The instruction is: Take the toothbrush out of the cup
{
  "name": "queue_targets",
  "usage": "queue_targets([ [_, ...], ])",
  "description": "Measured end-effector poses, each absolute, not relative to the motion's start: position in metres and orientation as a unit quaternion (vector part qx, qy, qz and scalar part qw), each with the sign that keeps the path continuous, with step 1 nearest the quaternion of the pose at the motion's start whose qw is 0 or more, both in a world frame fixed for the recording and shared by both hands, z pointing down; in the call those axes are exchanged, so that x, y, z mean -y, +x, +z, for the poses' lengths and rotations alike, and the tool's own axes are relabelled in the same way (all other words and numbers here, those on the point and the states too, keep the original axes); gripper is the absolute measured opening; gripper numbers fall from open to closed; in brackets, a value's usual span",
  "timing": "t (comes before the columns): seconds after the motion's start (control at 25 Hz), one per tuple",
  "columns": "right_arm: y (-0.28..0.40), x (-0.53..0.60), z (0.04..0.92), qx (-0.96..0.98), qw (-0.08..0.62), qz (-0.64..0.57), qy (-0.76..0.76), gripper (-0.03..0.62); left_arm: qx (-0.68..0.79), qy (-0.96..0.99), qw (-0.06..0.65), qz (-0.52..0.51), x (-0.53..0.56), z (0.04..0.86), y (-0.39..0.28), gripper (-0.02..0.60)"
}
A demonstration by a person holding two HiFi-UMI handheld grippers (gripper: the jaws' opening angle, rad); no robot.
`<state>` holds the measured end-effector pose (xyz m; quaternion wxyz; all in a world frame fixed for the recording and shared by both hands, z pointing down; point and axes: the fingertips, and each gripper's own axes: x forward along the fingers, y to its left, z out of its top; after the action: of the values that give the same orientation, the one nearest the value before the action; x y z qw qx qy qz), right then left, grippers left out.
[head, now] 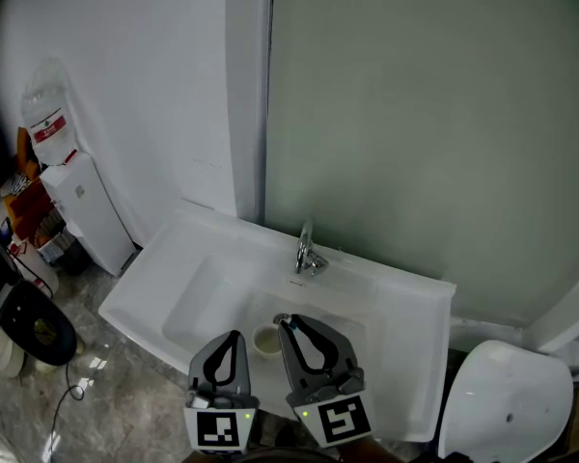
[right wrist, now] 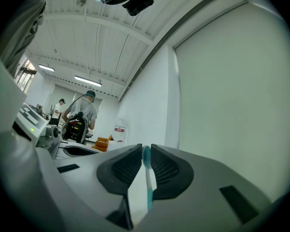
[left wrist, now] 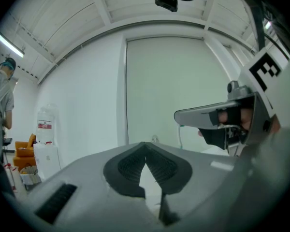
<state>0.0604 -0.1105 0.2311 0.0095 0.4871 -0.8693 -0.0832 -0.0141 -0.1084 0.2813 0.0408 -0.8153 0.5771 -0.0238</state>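
Note:
A small cream cup (head: 265, 340) stands in the basin of the white sink (head: 193, 249), between my two grippers in the head view. My right gripper (head: 286, 322) is above the cup's right side. In the right gripper view its jaws (right wrist: 146, 151) are shut on a teal and white toothbrush (right wrist: 147, 182), which stands upright between the pads. My left gripper (head: 234, 337) hangs just left of the cup. Its jaws (left wrist: 145, 148) meet at the tips with nothing between them. The left gripper view also shows the right gripper (left wrist: 217, 117) at the right.
A chrome faucet (head: 307, 252) stands at the back of the sink, before a pale green wall. A water dispenser (head: 72, 196) is at the far left, a black stool (head: 34, 326) on the floor, a white lid (head: 507, 398) at the right. People (right wrist: 84, 115) stand far off.

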Motion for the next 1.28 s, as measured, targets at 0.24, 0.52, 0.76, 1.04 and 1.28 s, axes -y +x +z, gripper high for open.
queue_targets([
  [0.24, 0.058, 0.1, 0.225, 0.869, 0.003, -0.093, 0.486, 0.061, -0.577, -0.815, 0.053, -0.021, 0.097, 0.276, -0.015, 0.015],
  [0.52, 0.054, 0.088, 0.221, 0.87, -0.003, -0.099, 0.484, 0.061, -0.584, -0.809, 0.065, -0.01, 0.091, 0.263, -0.022, 0.015],
  [0.76, 0.052, 0.083, 0.222, 0.87, -0.001, -0.101, 0.483, 0.061, -0.581, -0.811, 0.063, -0.018, 0.085, 0.266, -0.021, 0.014],
  [1.04, 0.054, 0.081, 0.223, 0.87, 0.001, -0.099, 0.484, 0.06, -0.58, -0.812, 0.065, -0.014, 0.082, 0.264, -0.018, 0.015],
  [1.28, 0.054, 0.081, 0.223, 0.871, -0.003, -0.098, 0.482, 0.058, -0.577, -0.813, 0.069, -0.019, 0.082, 0.266, -0.016, 0.015],
])
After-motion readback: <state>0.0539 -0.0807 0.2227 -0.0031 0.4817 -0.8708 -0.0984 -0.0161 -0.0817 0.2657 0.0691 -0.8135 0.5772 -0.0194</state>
